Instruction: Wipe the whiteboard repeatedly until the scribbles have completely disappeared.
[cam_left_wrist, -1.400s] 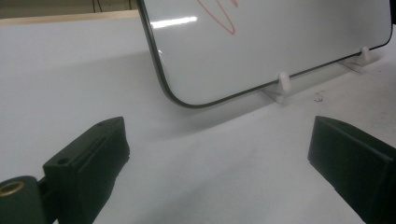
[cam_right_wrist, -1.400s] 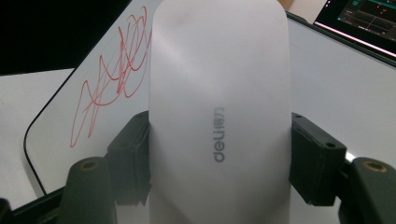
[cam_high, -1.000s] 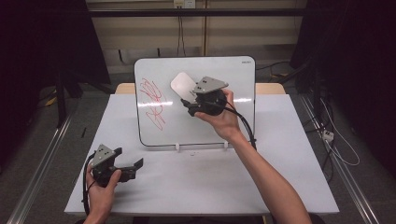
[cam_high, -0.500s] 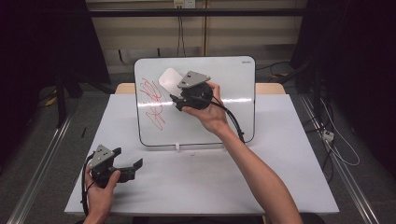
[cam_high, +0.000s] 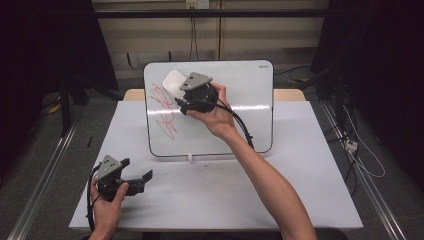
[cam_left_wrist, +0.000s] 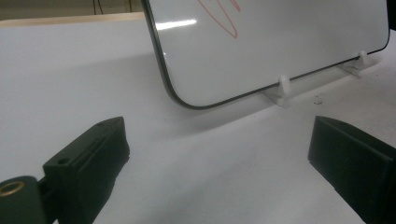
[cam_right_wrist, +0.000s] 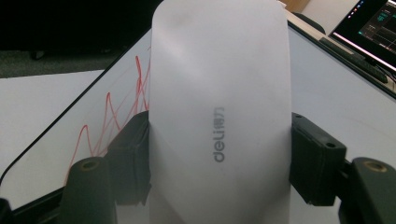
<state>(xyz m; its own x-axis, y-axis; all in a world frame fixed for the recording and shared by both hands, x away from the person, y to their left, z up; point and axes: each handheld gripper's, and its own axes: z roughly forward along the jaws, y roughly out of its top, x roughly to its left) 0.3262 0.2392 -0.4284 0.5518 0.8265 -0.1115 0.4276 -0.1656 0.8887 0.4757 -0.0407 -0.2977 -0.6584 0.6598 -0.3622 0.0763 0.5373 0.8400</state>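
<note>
Right gripper (cam_high: 186, 95) clamps white eraser (cam_right_wrist: 219, 112) against whiteboard (cam_high: 250, 90), beside red scribble (cam_high: 162, 107). Left gripper (cam_high: 137, 179) jaws apart, empty, near table (cam_high: 300, 200) front-left corner.

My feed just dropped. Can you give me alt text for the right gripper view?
A white eraser marked "deli" is clamped between the right gripper and its two black jaws, held against a whiteboard. Red scribbles lie to the eraser's left.

1. The right gripper (cam_high: 182, 97) is held high and far forward, on an outstretched right forearm (cam_high: 265, 185), and its jaws are closed on something.
2. The left gripper (cam_high: 137, 181) is held low near the person, with its jaws wide apart.
</note>
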